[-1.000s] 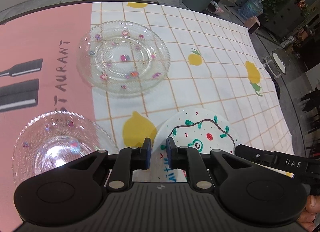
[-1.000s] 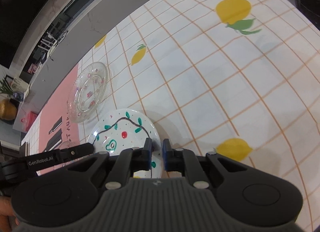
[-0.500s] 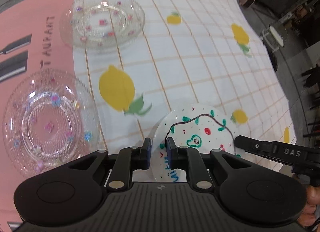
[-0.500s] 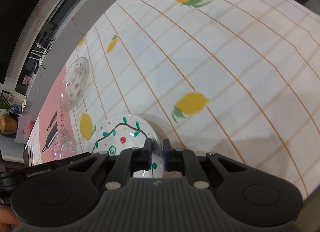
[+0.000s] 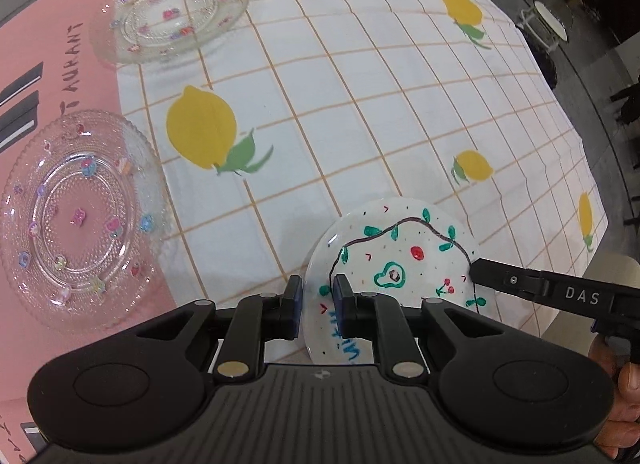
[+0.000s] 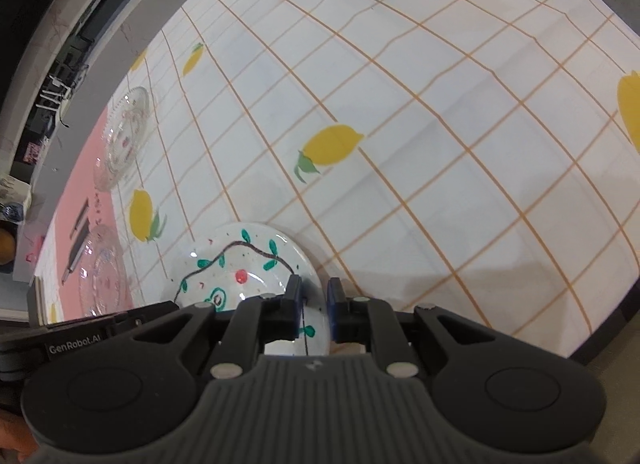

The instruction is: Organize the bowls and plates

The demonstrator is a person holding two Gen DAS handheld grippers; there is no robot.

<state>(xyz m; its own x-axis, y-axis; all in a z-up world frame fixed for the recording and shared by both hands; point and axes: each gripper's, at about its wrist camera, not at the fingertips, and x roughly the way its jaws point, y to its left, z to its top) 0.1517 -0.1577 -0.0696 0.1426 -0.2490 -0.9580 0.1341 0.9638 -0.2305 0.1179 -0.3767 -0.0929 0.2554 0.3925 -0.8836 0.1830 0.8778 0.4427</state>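
A white painted plate [image 5: 400, 260] with green leaves, a red dot and an avocado drawing is held between both grippers above the tablecloth. My left gripper [image 5: 318, 296] is shut on its near left rim. My right gripper [image 6: 313, 302] is shut on its right rim; the plate also shows in the right wrist view [image 6: 240, 268]. The right gripper's black finger [image 5: 520, 280] reaches the plate from the right. Two clear glass plates with coloured dots lie on the table: one near left [image 5: 76, 220], one far left [image 5: 176, 8].
A white checked tablecloth with lemon prints [image 5: 360, 104] covers the table; a pink mat with black lettering [image 5: 52, 76] lies at the left. The table's right edge [image 5: 592, 168] drops off toward chairs and floor.
Both grippers have carried the painted plate back and to the right, away from the glass plates, which now sit farther to the left in view.
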